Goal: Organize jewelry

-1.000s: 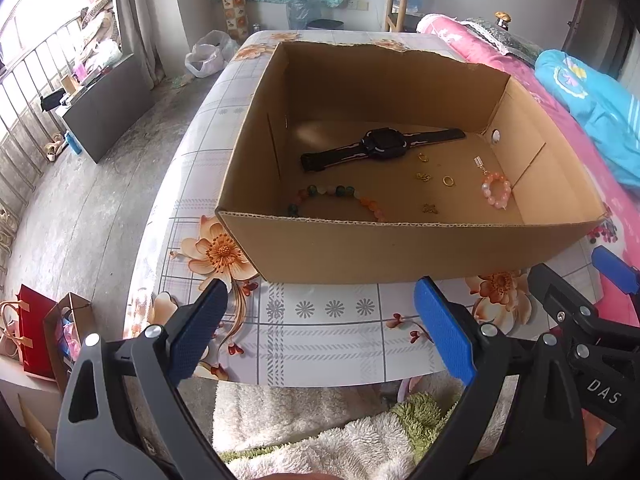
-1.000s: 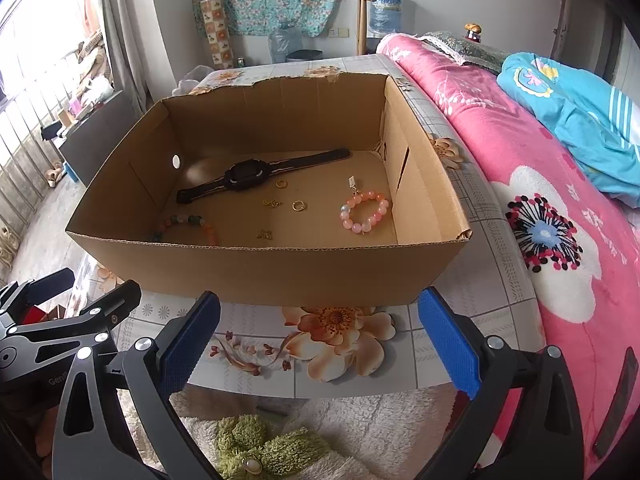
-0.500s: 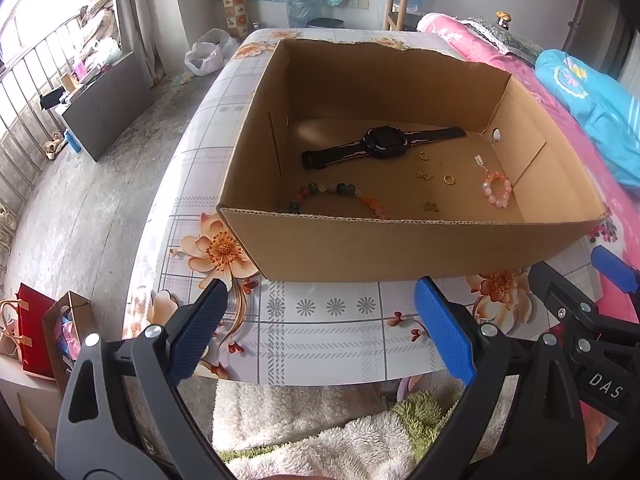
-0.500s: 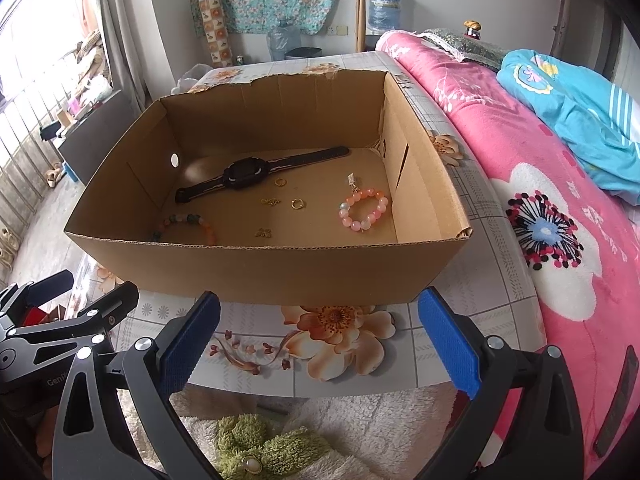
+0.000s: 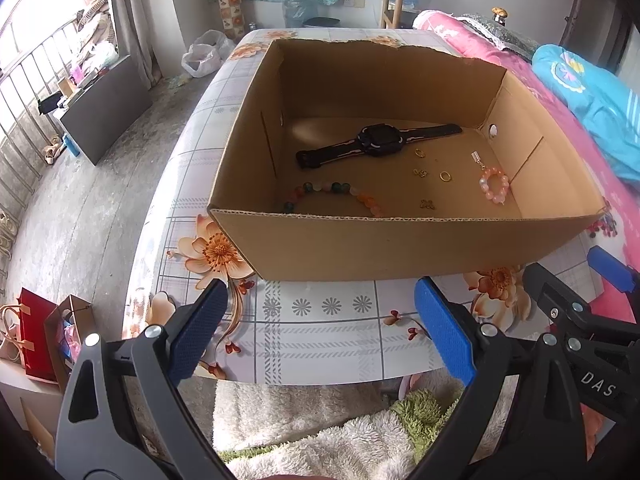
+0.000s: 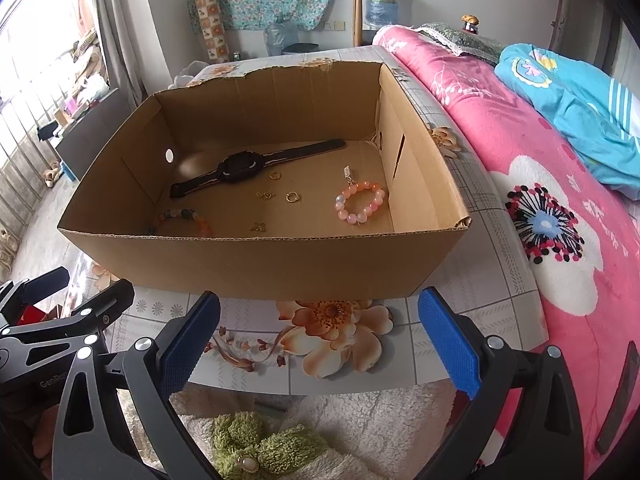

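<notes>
— Tools first: how do they stand?

— Left tool [image 5: 320, 332] is spread wide, its blue pads [image 5: 444, 330] far apart with nothing between them. It hangs over the near edge of the bench [image 5: 332, 332], touching nothing. Right tool [image 6: 320, 336] is the same: gaping, empty, just short of the cardboard box [image 6: 260, 260].

— And the jewelry?

— All on the box floor. Black watch [image 6: 240, 168] lies stretched out toward the far side. Pink bead bracelet [image 6: 360, 202] sits to the right, close to the right wall, with a small tag at its far end. Multicoloured bead bracelet [image 5: 332, 196] lies near-left. Between them are a gold ring [image 6: 292, 197] and a few small gold pieces [image 6: 265, 195].

— Anything hard to make out?

— The near wall of the box cuts off the near part of the multicoloured bracelet in both views. The small gold pieces are too tiny to tell what they are. Each tool's handle runs out of the picture at the bottom, and only an edge of each tool shows in the other's view.
</notes>
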Demonstrator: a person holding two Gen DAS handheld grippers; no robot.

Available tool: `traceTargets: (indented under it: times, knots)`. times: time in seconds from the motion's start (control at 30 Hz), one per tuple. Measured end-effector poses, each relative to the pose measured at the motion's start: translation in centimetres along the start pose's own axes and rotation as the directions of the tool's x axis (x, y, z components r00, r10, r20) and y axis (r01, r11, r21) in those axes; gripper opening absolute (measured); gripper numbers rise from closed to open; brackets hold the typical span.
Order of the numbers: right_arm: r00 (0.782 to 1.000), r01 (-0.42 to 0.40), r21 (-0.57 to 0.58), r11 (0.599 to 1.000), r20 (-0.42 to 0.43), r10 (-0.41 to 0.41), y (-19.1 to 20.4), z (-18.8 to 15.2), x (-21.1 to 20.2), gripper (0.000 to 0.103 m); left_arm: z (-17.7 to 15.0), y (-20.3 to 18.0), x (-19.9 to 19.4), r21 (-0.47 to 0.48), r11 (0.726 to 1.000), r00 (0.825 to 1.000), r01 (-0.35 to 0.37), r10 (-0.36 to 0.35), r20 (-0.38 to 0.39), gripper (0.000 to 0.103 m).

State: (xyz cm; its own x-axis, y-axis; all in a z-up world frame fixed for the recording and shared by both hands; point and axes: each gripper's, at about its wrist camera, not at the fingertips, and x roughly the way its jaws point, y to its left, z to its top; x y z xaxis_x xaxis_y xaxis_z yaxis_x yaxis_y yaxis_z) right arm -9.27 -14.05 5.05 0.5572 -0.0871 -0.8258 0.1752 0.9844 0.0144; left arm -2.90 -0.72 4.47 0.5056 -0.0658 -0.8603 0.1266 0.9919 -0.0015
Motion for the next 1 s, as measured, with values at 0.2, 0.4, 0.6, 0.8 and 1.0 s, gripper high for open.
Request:
traceTargets:
  times: [0.2,0.4,0.6,0.8,1.0]
  knots:
    - [1.0,0.003,0.0,1.0,0.0,-0.003,-0.13,-0.07,0.03,0.097,0.0,-0.15,-0.01,0.002,1.0,1.0,-0.003,0.003,0.001,0.091]
    - [1.0,0.004,0.0,1.0,0.001,-0.004,-0.21,-0.1,0.02,0.097,-0.01,-0.22,-0.03,0.004,1.0,1.0,-0.005,0.005,0.002,0.091]
    - [1.0,0.006,0.001,1.0,0.001,-0.006,-0.21,-0.09,0.0,0.097,0.0,-0.26,-0.04,0.006,1.0,1.0,-0.006,0.006,0.001,0.091]
    - [1.0,0.011,0.002,1.0,0.001,-0.011,-0.32,-0.09,-0.04,0.097,-0.01,-0.18,-0.02,0.008,1.0,1.0,-0.005,0.005,-0.001,0.091]
    - [1.0,0.012,0.002,1.0,0.002,-0.012,-0.29,-0.12,-0.05,0.097,0.0,-0.18,-0.02,0.007,1.0,1.0,-0.005,0.005,-0.002,0.091]
